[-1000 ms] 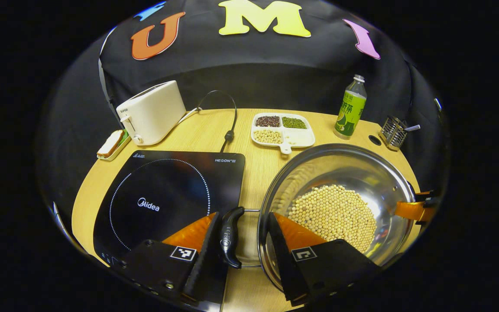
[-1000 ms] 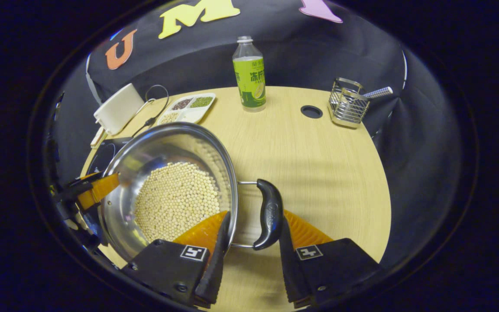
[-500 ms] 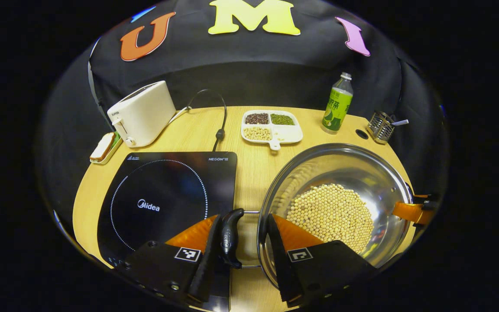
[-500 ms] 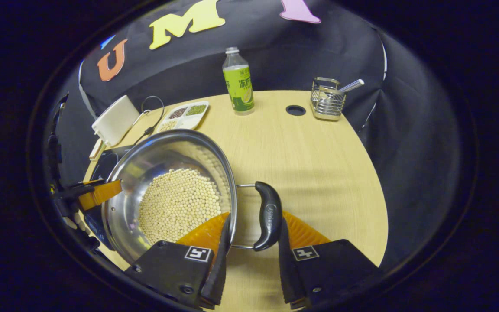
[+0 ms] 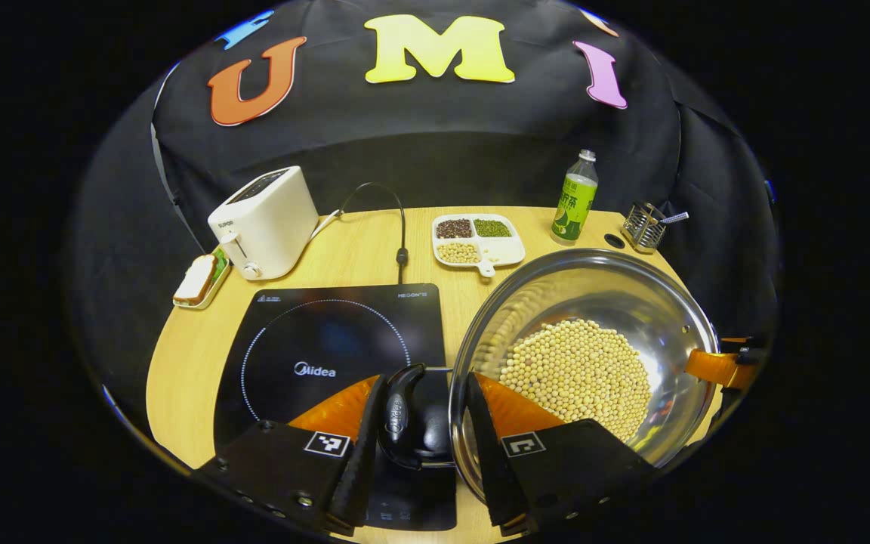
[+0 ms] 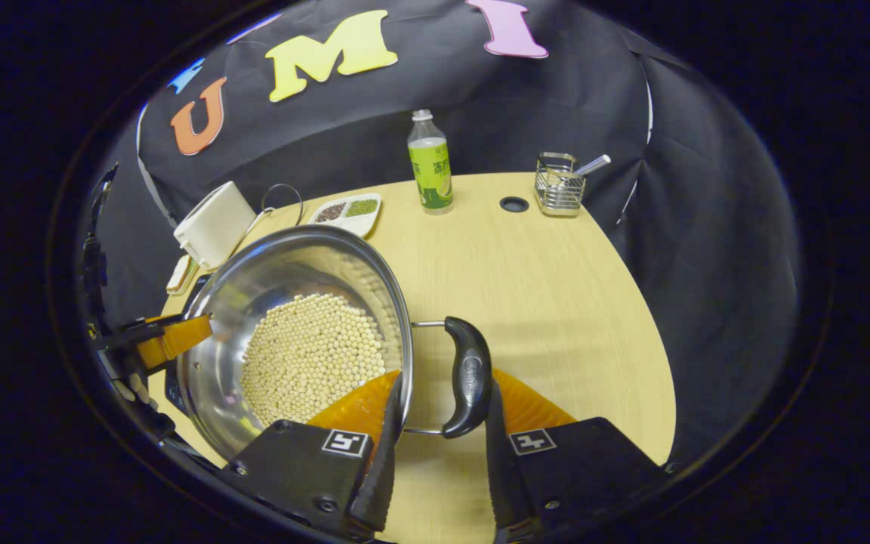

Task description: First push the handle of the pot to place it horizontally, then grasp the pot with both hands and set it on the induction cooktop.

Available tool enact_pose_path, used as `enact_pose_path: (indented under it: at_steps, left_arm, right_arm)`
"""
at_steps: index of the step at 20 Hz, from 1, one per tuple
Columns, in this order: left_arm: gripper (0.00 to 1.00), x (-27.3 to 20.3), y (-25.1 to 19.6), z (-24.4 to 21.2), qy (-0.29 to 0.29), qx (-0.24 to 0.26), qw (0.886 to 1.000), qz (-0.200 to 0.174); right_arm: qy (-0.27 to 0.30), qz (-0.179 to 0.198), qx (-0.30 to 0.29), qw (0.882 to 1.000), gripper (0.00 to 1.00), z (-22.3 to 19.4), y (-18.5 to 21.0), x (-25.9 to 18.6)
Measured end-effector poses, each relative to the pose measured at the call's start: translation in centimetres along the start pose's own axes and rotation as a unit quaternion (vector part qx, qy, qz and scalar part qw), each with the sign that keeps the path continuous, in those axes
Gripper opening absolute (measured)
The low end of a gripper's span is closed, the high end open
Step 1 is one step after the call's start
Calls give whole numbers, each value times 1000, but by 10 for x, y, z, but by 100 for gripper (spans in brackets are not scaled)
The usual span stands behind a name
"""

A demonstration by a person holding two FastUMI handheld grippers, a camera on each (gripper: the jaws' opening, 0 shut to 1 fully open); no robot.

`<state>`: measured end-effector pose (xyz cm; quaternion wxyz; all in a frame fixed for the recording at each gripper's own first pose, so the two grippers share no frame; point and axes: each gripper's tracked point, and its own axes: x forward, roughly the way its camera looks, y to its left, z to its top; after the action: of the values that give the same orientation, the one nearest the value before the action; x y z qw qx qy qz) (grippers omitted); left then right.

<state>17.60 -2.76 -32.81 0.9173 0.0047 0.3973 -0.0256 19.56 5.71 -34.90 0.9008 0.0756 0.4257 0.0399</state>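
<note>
In the left gripper view, the left gripper [image 5: 418, 427] is clamped across one black handle [image 5: 397, 412] of the pot [image 5: 593, 291], one finger outside the handle and the other inside the steel wall. The handle lies level, hanging over the front right part of the induction cooktop [image 5: 329, 340], while the bowl of the pot sits mostly to the right of the glass, over the table [image 5: 178, 355] (whether the base touches anything cannot be told). The pot holds one heap of pale round beans [image 5: 578, 374].

In the right gripper view, the right gripper [image 6: 439, 446] is closed in the same way on the second handle [image 6: 469, 378], one finger inside the pot rim, one outside the handle.

Farther back stand one white toaster [image 5: 265, 223] with its cord, a small dish [image 5: 197, 281] beside it holding what looks like a sandwich, and one white divided tray [image 5: 476, 242] with four compartments: dark beans, green beans and pale beans in three, the fourth bare. One green-labelled bottle [image 6: 430, 166] and one wire holder [image 6: 558, 187] with a utensil in it stand near the table's far edge.
</note>
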Motion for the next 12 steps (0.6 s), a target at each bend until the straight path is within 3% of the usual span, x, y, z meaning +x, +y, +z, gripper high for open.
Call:
enact_pose_path:
  at_steps: [12]
  left_arm:
    - [58, -32, 98, -5, -12, -22, 999, 22]
  right_arm:
    - [-10, 23, -26, 999, 51, -1, 101, -14]
